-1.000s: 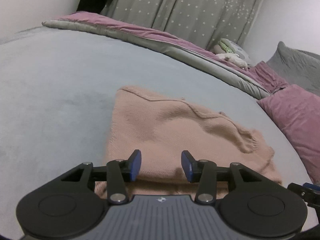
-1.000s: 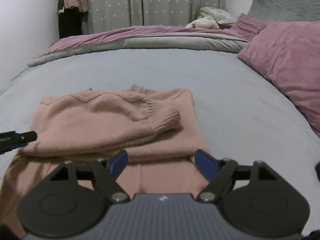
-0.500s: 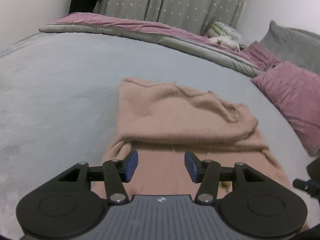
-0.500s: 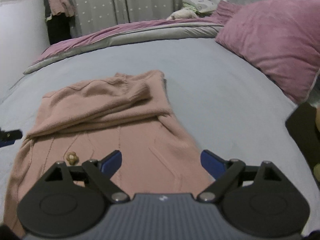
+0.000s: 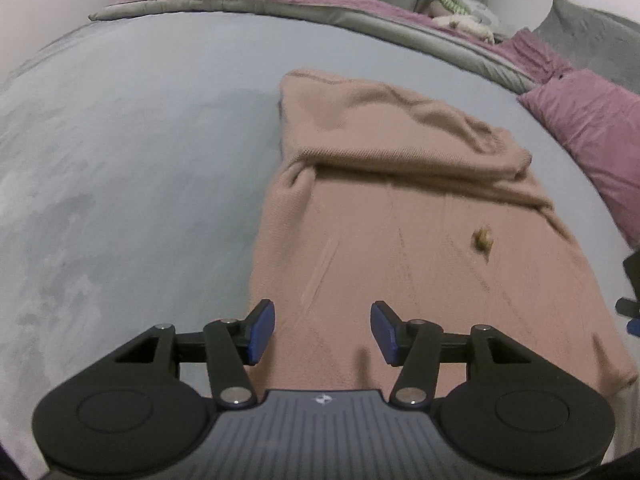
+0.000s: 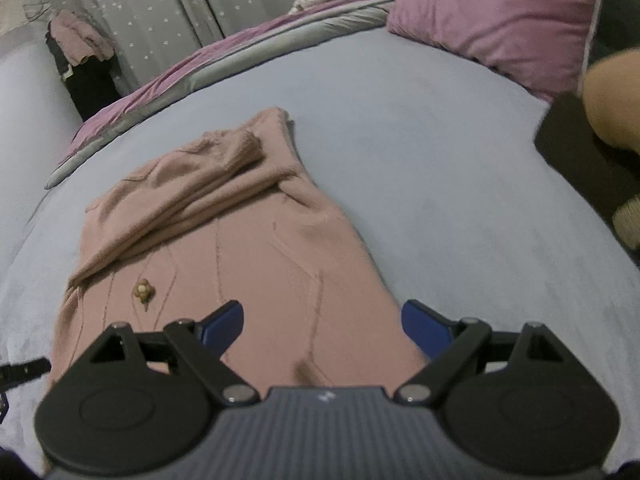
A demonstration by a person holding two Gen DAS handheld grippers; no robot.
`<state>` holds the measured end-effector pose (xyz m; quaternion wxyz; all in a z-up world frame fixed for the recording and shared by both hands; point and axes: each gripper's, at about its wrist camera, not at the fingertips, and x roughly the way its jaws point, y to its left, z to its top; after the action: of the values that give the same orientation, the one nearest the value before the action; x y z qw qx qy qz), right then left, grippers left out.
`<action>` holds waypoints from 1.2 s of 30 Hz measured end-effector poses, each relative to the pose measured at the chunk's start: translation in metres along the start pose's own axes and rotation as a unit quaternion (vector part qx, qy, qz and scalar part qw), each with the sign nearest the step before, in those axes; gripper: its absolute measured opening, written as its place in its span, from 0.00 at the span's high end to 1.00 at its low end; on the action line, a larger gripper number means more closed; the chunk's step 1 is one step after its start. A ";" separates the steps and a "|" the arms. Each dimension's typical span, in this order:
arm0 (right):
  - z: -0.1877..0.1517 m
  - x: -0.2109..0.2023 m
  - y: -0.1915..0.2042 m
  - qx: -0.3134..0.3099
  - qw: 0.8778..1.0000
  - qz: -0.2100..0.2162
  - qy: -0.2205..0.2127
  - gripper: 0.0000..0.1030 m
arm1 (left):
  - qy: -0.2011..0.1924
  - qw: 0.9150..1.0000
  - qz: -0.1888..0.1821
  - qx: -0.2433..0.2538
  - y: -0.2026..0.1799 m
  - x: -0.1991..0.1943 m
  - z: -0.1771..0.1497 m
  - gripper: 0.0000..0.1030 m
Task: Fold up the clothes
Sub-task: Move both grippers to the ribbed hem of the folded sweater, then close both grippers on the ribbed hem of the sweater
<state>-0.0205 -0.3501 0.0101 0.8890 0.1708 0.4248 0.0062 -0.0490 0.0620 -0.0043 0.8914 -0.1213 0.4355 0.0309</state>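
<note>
Pink knit sweater (image 5: 400, 248) spread flat on the grey-blue bed (image 5: 140, 160), upper part with the sleeves folded over in a thick band across the far end, plain lower body stretching toward the cameras. Small brownish ornament (image 6: 143, 290) pinned on the lower front (shape too blurred to tell). Left tongs (image 5: 322, 332) above the near hem close to the sweater's left edge, about half open, nothing between the blue pads (image 5: 260, 330); jaws just opened a little further. Right tongs (image 6: 320, 322) above the near right part of the hem, spread wide and empty, jaws likewise just opened further. Beyond the sweater, rolled mauve-and-grey duvet (image 6: 224, 64) along the far side of the bed, mauve pillow (image 6: 492, 20) to the right, star-dotted grey curtain (image 6: 168, 8) behind.
</note>
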 end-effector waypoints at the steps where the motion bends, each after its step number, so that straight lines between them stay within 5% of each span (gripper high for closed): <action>1: -0.002 0.000 -0.004 0.007 1.000 -0.001 0.004 0.13 | 0.004 1.000 0.001 -0.002 0.003 -0.002 -0.003 0.49; 9: -0.018 -0.001 -0.024 0.046 0.998 -0.003 0.032 0.13 | 0.039 0.999 -0.006 -0.033 0.032 -0.009 -0.025 0.49; 21: -0.033 0.009 -0.033 0.057 0.997 -0.012 0.055 0.22 | 0.073 0.993 -0.067 -0.059 0.042 -0.004 -0.050 0.51; 36: -0.038 0.008 -0.027 0.019 0.998 -0.011 0.056 0.51 | 0.084 0.992 -0.095 -0.025 0.033 -0.011 -0.061 0.52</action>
<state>-0.0480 -0.3626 -0.0260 0.8607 0.1818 0.4755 -0.0023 -0.1081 0.0797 -0.0386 0.8471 -0.1868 0.4946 -0.0532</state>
